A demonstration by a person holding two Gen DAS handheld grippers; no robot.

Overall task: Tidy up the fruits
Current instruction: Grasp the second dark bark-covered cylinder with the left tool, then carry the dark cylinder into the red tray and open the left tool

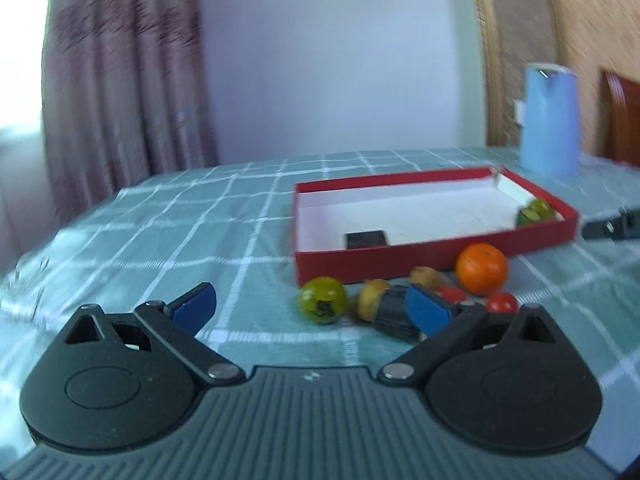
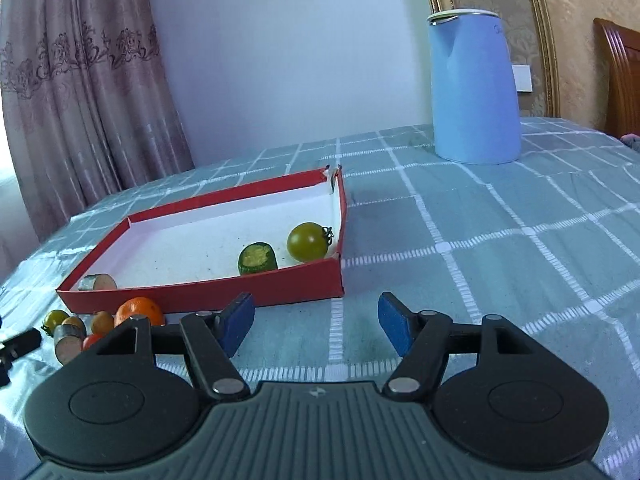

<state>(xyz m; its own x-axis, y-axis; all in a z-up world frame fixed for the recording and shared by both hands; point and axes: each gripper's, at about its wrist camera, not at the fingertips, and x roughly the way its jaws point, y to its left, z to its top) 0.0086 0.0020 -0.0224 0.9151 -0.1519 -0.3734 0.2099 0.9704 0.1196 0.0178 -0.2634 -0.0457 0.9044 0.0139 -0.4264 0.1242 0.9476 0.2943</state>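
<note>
A shallow red box [image 1: 436, 256] with a white floor lies on the checked tablecloth. In the right wrist view it [image 2: 200, 292] holds a green tomato [image 2: 307, 242], a cut cucumber piece [image 2: 257, 259] and a cut sausage-like piece [image 2: 98, 282]. In front of the box lie a green tomato [image 1: 323, 305], an orange [image 1: 481, 268], red cherry tomatoes [image 1: 502, 303] and cut pieces [image 1: 372, 298]. My left gripper [image 1: 312, 308] is open just short of this group, holding nothing. My right gripper [image 2: 316, 322] is open and empty before the box's near right corner.
A tall light-blue kettle [image 2: 474, 88] stands at the back right of the table. A curtain [image 2: 80, 100] hangs at the left and a wooden chair back [image 2: 620, 80] stands at the far right. Bare cloth [image 2: 500, 260] stretches right of the box.
</note>
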